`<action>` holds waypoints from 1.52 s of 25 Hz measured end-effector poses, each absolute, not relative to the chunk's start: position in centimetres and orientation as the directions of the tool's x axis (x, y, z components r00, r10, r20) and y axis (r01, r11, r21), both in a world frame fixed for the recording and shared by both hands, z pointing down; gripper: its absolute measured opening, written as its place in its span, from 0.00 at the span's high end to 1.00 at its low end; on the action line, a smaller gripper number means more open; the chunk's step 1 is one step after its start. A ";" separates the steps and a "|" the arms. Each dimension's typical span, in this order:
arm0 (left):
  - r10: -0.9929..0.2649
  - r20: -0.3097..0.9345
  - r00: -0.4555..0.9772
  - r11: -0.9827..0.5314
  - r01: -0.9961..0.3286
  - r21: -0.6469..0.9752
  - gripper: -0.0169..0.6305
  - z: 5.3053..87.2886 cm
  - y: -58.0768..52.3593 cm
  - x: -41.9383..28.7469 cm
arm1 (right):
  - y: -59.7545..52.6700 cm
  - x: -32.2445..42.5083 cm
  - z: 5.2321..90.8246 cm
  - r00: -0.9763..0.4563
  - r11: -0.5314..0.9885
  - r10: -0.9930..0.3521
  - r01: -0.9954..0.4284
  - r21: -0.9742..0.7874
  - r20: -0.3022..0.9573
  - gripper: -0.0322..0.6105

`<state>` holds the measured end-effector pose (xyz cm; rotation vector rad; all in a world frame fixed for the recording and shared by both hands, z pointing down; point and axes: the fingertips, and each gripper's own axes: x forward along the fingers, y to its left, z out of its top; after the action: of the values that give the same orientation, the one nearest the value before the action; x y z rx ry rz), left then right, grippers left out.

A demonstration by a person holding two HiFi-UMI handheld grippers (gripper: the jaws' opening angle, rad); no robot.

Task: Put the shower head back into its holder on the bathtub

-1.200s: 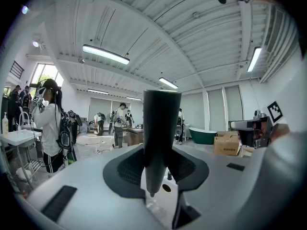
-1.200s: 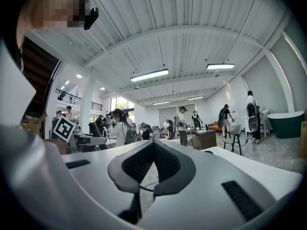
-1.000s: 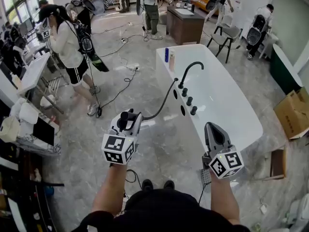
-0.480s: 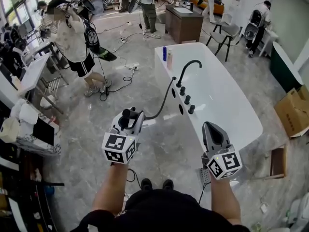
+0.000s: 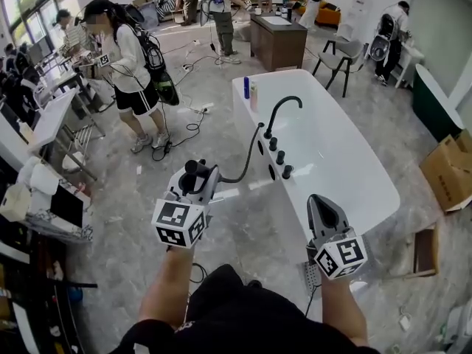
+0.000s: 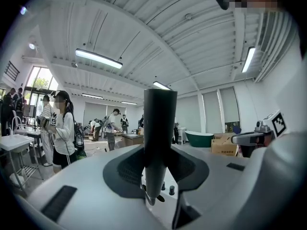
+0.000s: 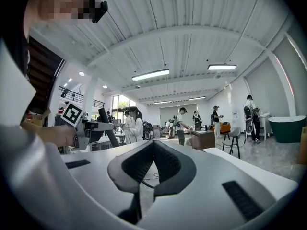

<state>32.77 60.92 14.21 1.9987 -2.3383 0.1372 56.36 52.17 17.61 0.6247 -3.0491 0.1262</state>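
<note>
While left tongs (image 5: 199, 180) grip showerhead (image 6: 159, 128), bathtub rim (image 5: 248, 109) ahead.

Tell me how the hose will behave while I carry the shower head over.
Likely floppy: the hose curves slackly from the bathtub, so it may tug. The shower head looks rigid, clamped in the left gripper.

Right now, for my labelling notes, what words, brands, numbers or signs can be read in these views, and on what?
No text here can be read.
Cardboard box: dark print on its side, too small to read.
Blue bottle on the bathtub rim: any label is too small to tell.
Marker cubes: only black-and-white square patterns, no letters.
</note>
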 end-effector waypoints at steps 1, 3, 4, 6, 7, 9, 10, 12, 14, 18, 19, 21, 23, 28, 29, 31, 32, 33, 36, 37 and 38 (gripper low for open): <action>-0.982 0.107 -0.156 0.155 -0.988 -0.026 0.76 14.4 60.5 32.5 | 51.8 56.2 17.8 -0.919 0.915 -0.392 -0.395 -0.079 0.048 0.93; -0.982 0.109 -0.154 0.152 -0.988 -0.021 0.76 14.7 59.2 31.8 | 50.6 55.7 18.2 -0.918 0.915 -0.392 -0.396 -0.080 0.060 0.93; -0.983 0.108 -0.151 0.150 -0.988 -0.018 0.76 14.7 58.4 31.3 | 49.8 55.3 18.4 -0.917 0.915 -0.393 -0.397 -0.078 0.065 0.93; -0.984 0.107 -0.146 0.145 -0.989 -0.011 0.76 15.1 56.8 29.8 | 48.1 54.1 18.9 -0.912 0.909 -0.403 -0.408 -0.080 0.077 0.93; -0.984 0.106 -0.143 0.143 -0.990 -0.007 0.76 15.4 56.0 28.8 | 47.3 53.3 19.2 -0.908 0.905 -0.411 -0.417 -0.082 0.084 0.93; -0.986 0.101 -0.136 0.136 -0.991 0.001 0.76 16.0 54.3 26.3 | 45.7 51.1 19.7 -0.898 0.895 -0.428 -0.437 -0.087 0.104 0.93; -0.987 0.096 -0.131 0.132 -0.991 0.004 0.76 16.2 53.3 25.0 | 44.7 49.8 20.0 -0.894 0.893 -0.433 -0.443 -0.085 0.113 0.93; -0.989 0.085 -0.120 0.121 -0.993 0.004 0.76 16.1 51.0 22.1 | 42.5 46.8 20.4 -0.891 0.891 -0.436 -0.447 -0.078 0.126 0.93; -0.991 0.083 -0.109 0.109 -0.994 -0.002 0.76 16.0 48.3 19.0 | 40.0 43.6 20.5 -0.885 0.886 -0.444 -0.457 -0.081 0.139 0.93; -0.991 0.099 -0.085 0.086 -0.996 0.002 0.76 16.4 43.3 12.7 | 36.0 36.3 21.1 -0.890 0.889 -0.427 -0.446 -0.104 0.161 0.93; -0.992 0.100 -0.078 0.079 -0.997 0.007 0.76 16.4 42.3 11.1 | 35.2 34.5 21.2 -0.890 0.889 -0.425 -0.445 -0.107 0.167 0.93; -0.994 0.088 -0.062 0.063 -0.998 0.012 0.76 15.8 40.5 8.0 | 34.0 31.1 21.4 -0.888 0.887 -0.426 -0.448 -0.113 0.175 0.93; -0.997 0.063 -0.042 0.042 -0.999 0.001 0.76 14.4 38.6 5.4 | 33.0 28.1 21.6 -0.885 0.883 -0.430 -0.453 -0.120 0.179 0.93; -0.999 -0.019 0.037 -0.036 -0.997 -0.061 0.76 9.6 33.7 3.2 | 30.2 24.0 21.4 -0.876 0.874 -0.446 -0.471 -0.123 0.185 0.93; -0.998 -0.031 0.052 -0.050 -0.997 -0.065 0.76 8.7 32.9 3.2 | 29.7 23.5 21.3 -0.875 0.872 -0.448 -0.473 -0.124 0.185 0.93; -0.996 -0.045 0.080 -0.077 -0.995 -0.064 0.76 7.7 31.7 3.2 | 29.1 22.7 21.3 -0.876 0.874 -0.445 -0.470 -0.123 0.185 0.93; -0.994 -0.047 0.094 -0.091 -0.994 -0.060 0.76 7.5 31.3 3.2 | 29.1 22.2 21.5 -0.878 0.877 -0.440 -0.465 -0.120 0.187 0.93; -0.993 -0.047 0.106 -0.103 -0.993 -0.053 0.76 7.6 31.0 3.2 | 29.1 21.8 21.6 -0.879 0.879 -0.435 -0.461 -0.119 0.192 0.93; -0.992 -0.031 0.120 -0.119 -0.992 -0.030 0.76 8.5 29.5 3.0 | 28.5 21.0 22.5 -0.880 0.881 -0.424 -0.456 -0.129 0.212 0.93; -0.992 -0.022 0.121 -0.120 -0.992 -0.022 0.76 9.0 28.6 2.9 | 27.9 20.8 22.8 -0.880 0.881 -0.420 -0.454 -0.135 0.219 0.93; -0.992 -0.012 0.122 -0.122 -0.992 -0.012 0.76 9.5 27.6 2.7 | 27.2 20.6 23.1 -0.880 0.880 -0.417 -0.453 -0.141 0.227 0.93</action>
<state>2.74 27.64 9.51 2.3658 -2.0928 -0.0014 20.62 27.16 23.15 0.6684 -2.8604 0.2830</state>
